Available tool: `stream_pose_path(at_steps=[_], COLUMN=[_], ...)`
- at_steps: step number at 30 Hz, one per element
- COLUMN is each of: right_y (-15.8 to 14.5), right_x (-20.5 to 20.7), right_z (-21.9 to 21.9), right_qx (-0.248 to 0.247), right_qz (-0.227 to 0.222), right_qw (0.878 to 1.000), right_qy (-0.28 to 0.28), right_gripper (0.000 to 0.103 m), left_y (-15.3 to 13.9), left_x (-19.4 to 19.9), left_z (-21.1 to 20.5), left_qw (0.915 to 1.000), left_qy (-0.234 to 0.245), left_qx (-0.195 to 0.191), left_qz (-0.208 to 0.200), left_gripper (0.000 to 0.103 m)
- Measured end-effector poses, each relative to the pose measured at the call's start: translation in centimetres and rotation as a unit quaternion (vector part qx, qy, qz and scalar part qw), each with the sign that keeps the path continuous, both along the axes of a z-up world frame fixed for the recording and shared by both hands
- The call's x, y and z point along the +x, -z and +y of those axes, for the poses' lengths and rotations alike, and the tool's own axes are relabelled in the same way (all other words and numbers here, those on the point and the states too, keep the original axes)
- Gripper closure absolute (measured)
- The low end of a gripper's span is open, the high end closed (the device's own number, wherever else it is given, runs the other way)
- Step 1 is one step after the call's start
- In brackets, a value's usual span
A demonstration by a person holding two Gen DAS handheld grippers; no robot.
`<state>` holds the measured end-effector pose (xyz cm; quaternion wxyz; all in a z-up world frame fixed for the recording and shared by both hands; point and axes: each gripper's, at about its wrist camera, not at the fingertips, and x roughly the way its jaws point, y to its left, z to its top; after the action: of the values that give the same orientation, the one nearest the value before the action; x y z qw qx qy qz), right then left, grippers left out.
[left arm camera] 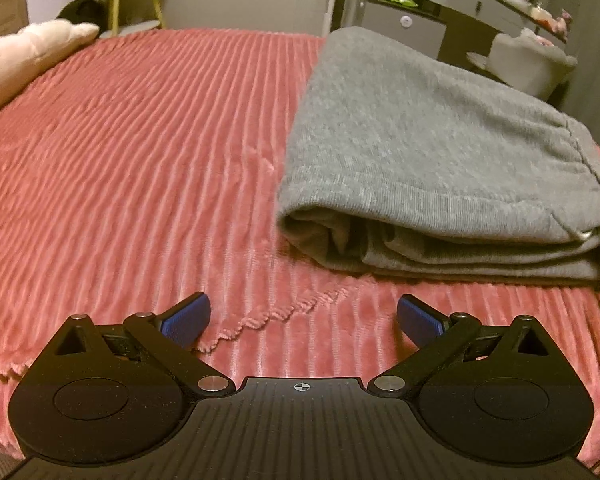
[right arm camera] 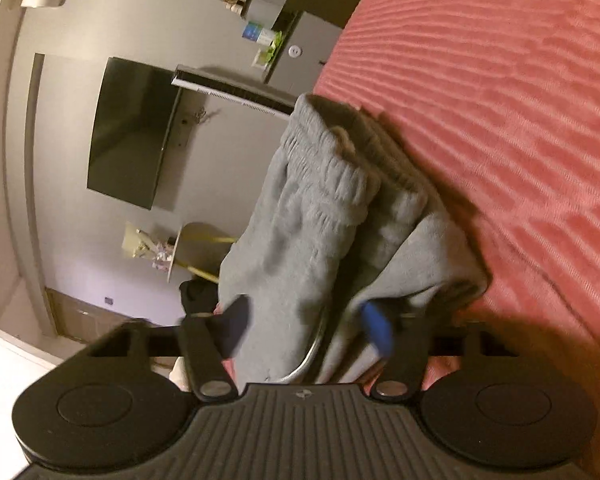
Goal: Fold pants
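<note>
Across most of both views: coral-pink ribbed plush bed point(left arm camera: 140, 140), cover edge wavy along the near side. Toward the bed's right edge, lying flat on the cover: grey knitted jogger pants point(left arm camera: 428, 140), folded into a thick bundle of several layers, fold rounded at the bundle's left end, stacked edges facing the near side, far end reaching close to the bed's far edge. Seen from the right wrist, with the picture rolled sideways: same pants point(right arm camera: 312, 216) with gathered elastic waistband facing the camera and a metal-tipped drawstring hanging among the layers.

Near the bed's front edge, left of the bundle and apart from it: left hand-held gripper point(left arm camera: 302, 312), black frame, blue ribbed pads point(left arm camera: 188, 316) spread wide, nothing between them, only bare cover underneath. At the bundle's right end: right hand-held gripper point(right arm camera: 308, 324), clenched on the pants, cloth layers filling the gap between its fingers, blue pad point(right arm camera: 376, 328) pressed against the fabric, opposite finger dark and blurred. Just visible from the left wrist at the picture's right rim: a sliver of that blue pad tucked among the lower layers.

At the bed's left edge: pale cream cushion point(left arm camera: 32, 56). Beyond the far edge: grey cabinet point(left arm camera: 404, 24) and a small yellow-legged side table point(left arm camera: 136, 0).
</note>
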<state>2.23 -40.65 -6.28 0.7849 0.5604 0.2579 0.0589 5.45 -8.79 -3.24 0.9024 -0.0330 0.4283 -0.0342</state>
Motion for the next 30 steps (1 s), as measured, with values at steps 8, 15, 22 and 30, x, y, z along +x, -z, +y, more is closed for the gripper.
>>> stream_pose_path(at_steps=[8, 15, 22, 30], right_y=[-1.0, 1.4, 1.2, -0.6], right_x=[-0.8, 1.2, 2.7, 1.4], right_z=[-1.7, -1.4, -0.2, -0.2], right_qx=[0.088, 0.012, -0.031, -0.04], right_qz=[-0.126, 0.041, 0.032, -0.015], right_qw=[0.988, 0.999, 0.998, 0.998], right_qy=[-0.021, -0.001, 0.044, 0.035], right_gripper=[0.038, 0.029, 0.031, 0.066], left_y=[0.2, 0.3, 0.4, -0.2], left_x=[0.2, 0.7, 0.8, 0.5], left_z=[-0.3, -0.3, -0.5, 0.8], left_qw=[1.0, 0.9999, 0.9998, 0.9991], left_qy=[0.004, 0.005, 0.01, -0.024], left_qx=[0.004, 0.006, 0.015, -0.026], left_qz=[-0.007, -0.01, -0.012, -0.024], left_gripper=[0.0, 0.0, 0.0, 0.0])
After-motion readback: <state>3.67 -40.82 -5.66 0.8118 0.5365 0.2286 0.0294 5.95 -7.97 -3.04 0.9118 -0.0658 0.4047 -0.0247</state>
